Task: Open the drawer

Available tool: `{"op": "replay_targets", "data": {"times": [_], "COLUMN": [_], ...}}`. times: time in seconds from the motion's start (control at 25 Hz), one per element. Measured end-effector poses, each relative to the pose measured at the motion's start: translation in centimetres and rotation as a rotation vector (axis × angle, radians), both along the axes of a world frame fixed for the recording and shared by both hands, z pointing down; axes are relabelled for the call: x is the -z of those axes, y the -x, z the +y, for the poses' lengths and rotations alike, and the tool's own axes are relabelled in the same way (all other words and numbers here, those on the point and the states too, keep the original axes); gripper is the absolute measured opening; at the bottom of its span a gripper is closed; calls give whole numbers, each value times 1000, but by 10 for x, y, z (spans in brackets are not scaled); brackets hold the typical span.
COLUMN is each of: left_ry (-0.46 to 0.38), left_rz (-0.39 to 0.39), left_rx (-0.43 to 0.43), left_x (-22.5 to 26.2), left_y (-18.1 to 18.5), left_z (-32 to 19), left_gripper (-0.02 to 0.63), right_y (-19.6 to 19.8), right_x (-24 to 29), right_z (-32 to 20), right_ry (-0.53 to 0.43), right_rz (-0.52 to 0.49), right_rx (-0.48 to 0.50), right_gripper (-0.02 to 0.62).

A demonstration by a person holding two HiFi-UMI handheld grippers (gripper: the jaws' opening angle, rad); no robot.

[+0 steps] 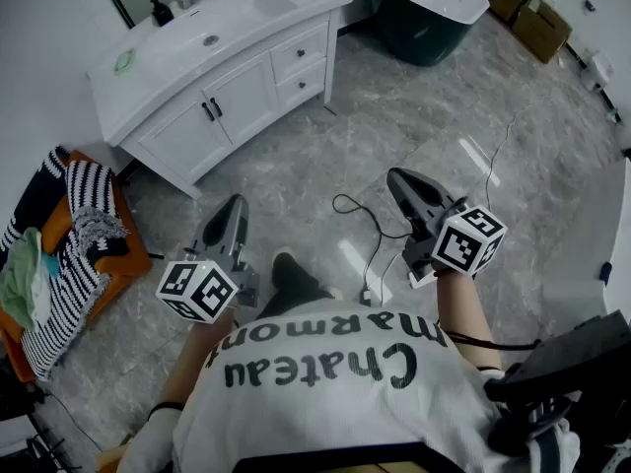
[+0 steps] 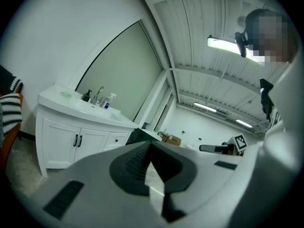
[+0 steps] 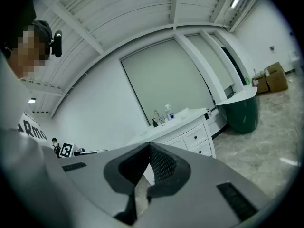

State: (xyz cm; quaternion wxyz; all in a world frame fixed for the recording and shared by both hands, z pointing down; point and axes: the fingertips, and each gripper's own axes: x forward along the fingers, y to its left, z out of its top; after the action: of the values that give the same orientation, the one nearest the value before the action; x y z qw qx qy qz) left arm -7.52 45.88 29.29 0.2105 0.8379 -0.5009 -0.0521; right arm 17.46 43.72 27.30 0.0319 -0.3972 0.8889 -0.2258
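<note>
A white vanity (image 1: 148, 87) stands far ahead at the upper left, with two shut drawers, the upper drawer (image 1: 299, 52) over the lower drawer (image 1: 302, 84), each with a small dark knob. The upper drawer (image 3: 195, 137) shows again in the right gripper view, and a drawer (image 2: 115, 140) in the left gripper view. My left gripper (image 1: 235, 205) (image 2: 151, 146) is shut and empty, held low over the floor and pointing at the vanity. My right gripper (image 1: 399, 177) (image 3: 148, 146) is also shut with nothing in it, well away from the drawers.
Two cabinet doors (image 1: 212, 106) with dark handles sit left of the drawers. An orange chair (image 1: 133, 249) with striped clothes stands at the left, a dark green tub (image 1: 424, 8) and cardboard boxes (image 1: 537, 23) at the back. A black cable (image 1: 370, 244) lies on the grey floor.
</note>
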Motion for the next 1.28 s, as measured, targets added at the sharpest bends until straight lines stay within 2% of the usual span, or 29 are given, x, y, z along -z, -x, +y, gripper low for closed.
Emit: {"op": "replay_targets", "data": {"times": [0.36,0.52,0.64,0.76,1.04,1.16,1.28], "left_ry": [-16,-25,-22,-22,-52,-56,-58], "left_rz": [7,2,15,22,-31,-52,-32], "left_rx": [-21,-19,-52,-106,-195,-200,-221], "left_x": [8,8,9,9,11,13,22], "left_y": [-6,-1,3,6,24,39,51], "left_z": [4,-7,-24,-53,-150,-194,-234], "left_gripper": [9,9,9,9,9,9,9], "right_y": [-1,8,22,39,71,83,93], "right_x": [1,1,9,18,11,14,19], "right_z": [4,-8,-25,-53,-148,-189,-228], "right_ry": [-4,-19,-56,-113,-49,-59,-74], "right_rz": [10,19,7,11,43,79,88], "right_rx": [23,34,44,57,47,30,-3], "right_gripper": [8,8,9,9,8,8,8]}}
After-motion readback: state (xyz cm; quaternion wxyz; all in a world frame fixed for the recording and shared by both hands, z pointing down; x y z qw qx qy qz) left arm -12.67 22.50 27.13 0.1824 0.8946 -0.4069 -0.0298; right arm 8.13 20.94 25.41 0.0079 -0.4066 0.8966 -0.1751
